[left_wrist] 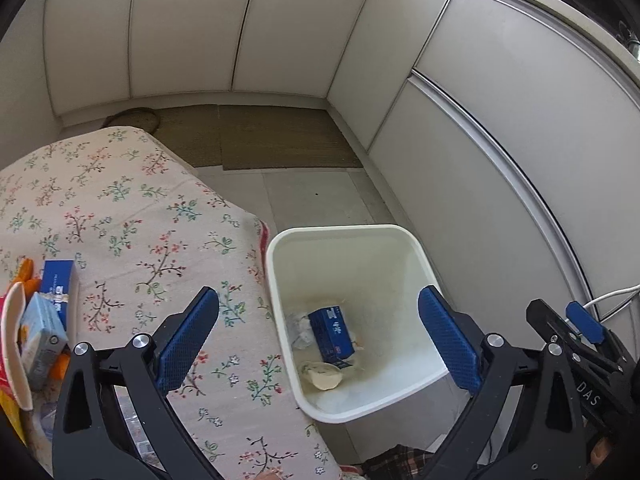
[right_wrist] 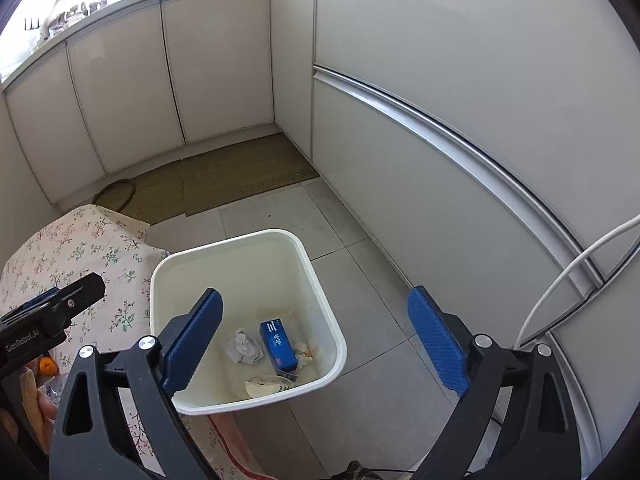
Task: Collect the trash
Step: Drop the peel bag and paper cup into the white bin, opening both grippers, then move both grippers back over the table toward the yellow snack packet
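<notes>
Both the left gripper (left_wrist: 318, 340) and right gripper (right_wrist: 314, 340) are held wide apart and empty; the remaining blue carton (left_wrist: 60, 284) on the surface (left_wrist: 132, 216) is judged light, stiff and best pinched across its narrow sides.

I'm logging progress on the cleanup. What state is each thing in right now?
Left gripper: open, empty.
Right gripper: open, empty.
White trash bin: upright, no lid, partly filled.
Blue box: lying in the bin.
Crumpled paper: in the bin.
Blue carton: lying on the floral tablecloth.
</notes>
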### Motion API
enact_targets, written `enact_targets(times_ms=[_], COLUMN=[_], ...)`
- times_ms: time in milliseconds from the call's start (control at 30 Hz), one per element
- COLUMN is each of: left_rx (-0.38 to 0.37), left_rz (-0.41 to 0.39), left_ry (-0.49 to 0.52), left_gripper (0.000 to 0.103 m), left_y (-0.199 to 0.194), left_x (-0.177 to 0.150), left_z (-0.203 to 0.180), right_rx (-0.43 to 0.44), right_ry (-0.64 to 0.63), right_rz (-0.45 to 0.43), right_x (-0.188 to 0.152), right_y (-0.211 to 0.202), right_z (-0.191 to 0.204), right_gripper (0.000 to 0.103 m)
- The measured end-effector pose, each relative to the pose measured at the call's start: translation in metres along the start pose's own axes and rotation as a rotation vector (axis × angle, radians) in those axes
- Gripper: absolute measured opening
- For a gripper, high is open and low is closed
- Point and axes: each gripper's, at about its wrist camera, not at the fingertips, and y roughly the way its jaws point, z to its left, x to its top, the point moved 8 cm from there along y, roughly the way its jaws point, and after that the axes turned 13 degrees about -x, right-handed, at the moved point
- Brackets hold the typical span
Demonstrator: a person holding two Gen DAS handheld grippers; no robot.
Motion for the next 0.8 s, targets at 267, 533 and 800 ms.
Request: enact_targets(times_ms=[267,533,800], left_rx=[0.176,0.285,0.377], left_rz=[-0.027,-0.058,-0.059], left_ry=[-0.017,-0.027,-0.048], left_gripper=[0.096,0.096,0.096], left_y=[-0.041,-0.096,-0.144], left_x=[-0.003,-0.013,-0.034], left_z=[0.037,0.075,0.122], right_rx=[0.018,0.093,0.185], right_ry=[-0.073,-0.151,-0.224], right_rz=[-0.055,-0.086,-0.106], right_x=[-0.003,-0.006,-0.014], right_y=[-0.020,-0.044,-0.070], right_z=[0.031,0.079,0.141], right_gripper=[0.095,0.095,0.095])
